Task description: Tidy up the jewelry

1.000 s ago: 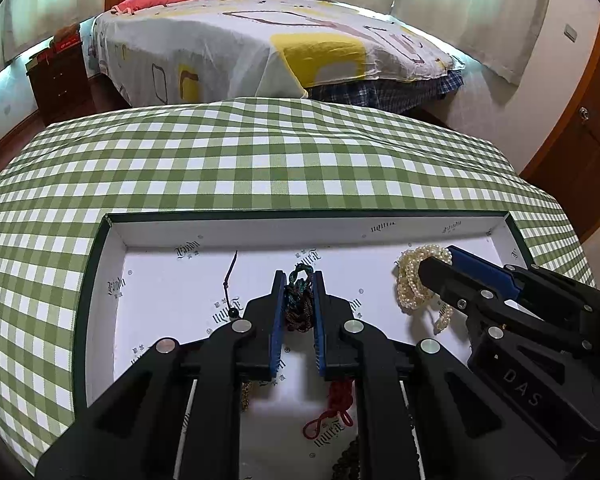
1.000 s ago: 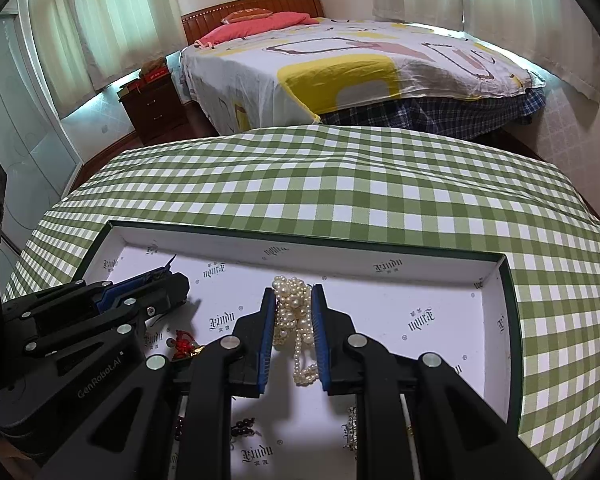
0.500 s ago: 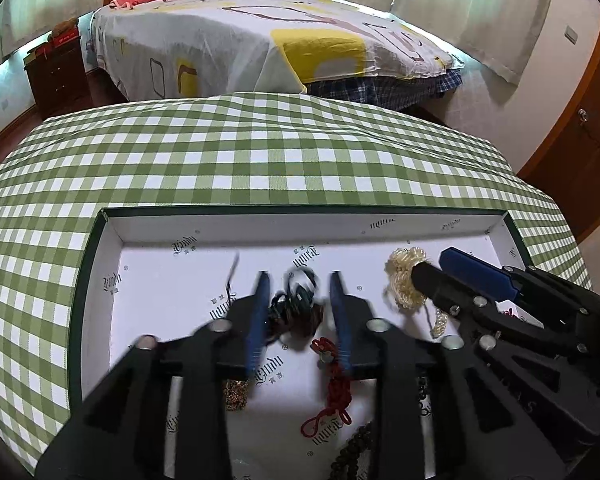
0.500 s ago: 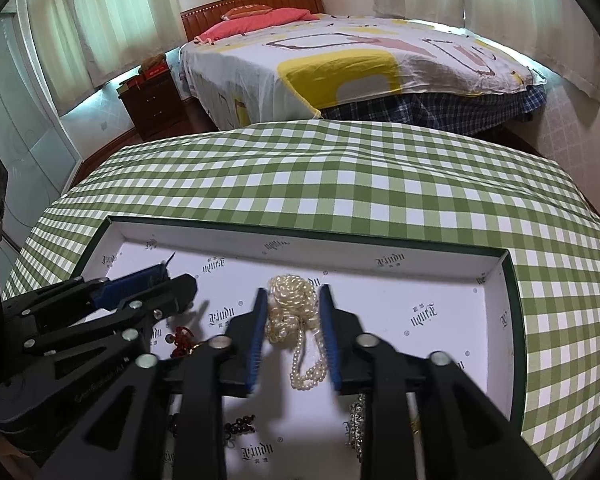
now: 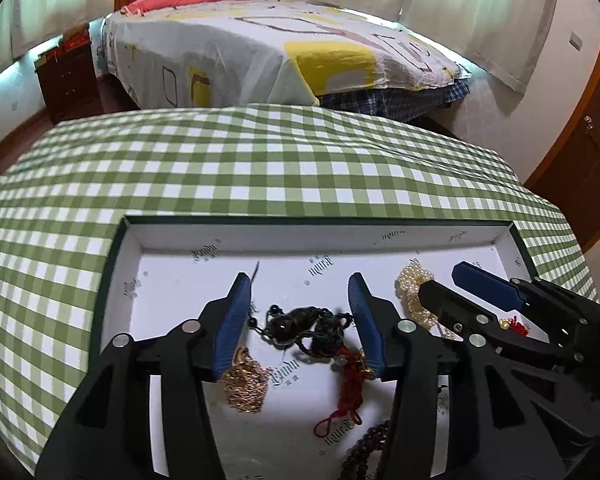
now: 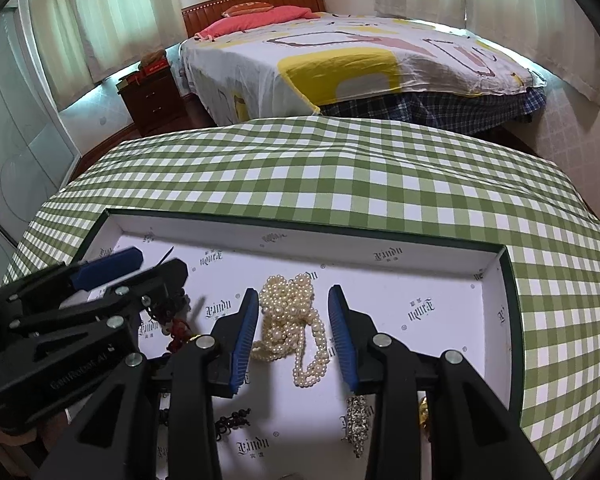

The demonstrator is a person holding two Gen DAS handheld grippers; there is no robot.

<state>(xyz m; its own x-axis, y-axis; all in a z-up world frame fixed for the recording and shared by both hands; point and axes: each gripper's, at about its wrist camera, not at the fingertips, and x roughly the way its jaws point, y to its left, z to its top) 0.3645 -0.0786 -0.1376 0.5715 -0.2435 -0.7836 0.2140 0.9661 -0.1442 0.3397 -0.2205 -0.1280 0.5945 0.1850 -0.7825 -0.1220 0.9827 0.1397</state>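
A white-lined, green-edged tray (image 5: pixel 260 236) (image 6: pixel 496 280) lies on a green checked tablecloth. My left gripper (image 5: pixel 299 290) is open, its jaws either side of a dark beaded necklace (image 5: pixel 304 328) lying on the tray floor. My right gripper (image 6: pixel 293 298) is open over a pearl necklace (image 6: pixel 290 328), which lies loose in the tray; the pearls also show in the left wrist view (image 5: pixel 410 286). A gold chain (image 5: pixel 246 384) and a red cord tassel (image 5: pixel 348 384) lie beside the dark necklace.
Brown beads (image 5: pixel 366 450), a silver piece (image 6: pixel 356 420), a gold item (image 6: pixel 424 416) and dark beads (image 6: pixel 232 420) also lie in the tray. The tablecloth (image 6: pixel 340 176) stretches beyond the tray. A bed (image 6: pixel 360 64) and nightstand (image 6: pixel 152 96) stand behind the table.
Both grippers opened. The left let go of the dark necklace and the right let go of the pearls; both pieces now lie on the tray floor. Both grippers drew back slightly.
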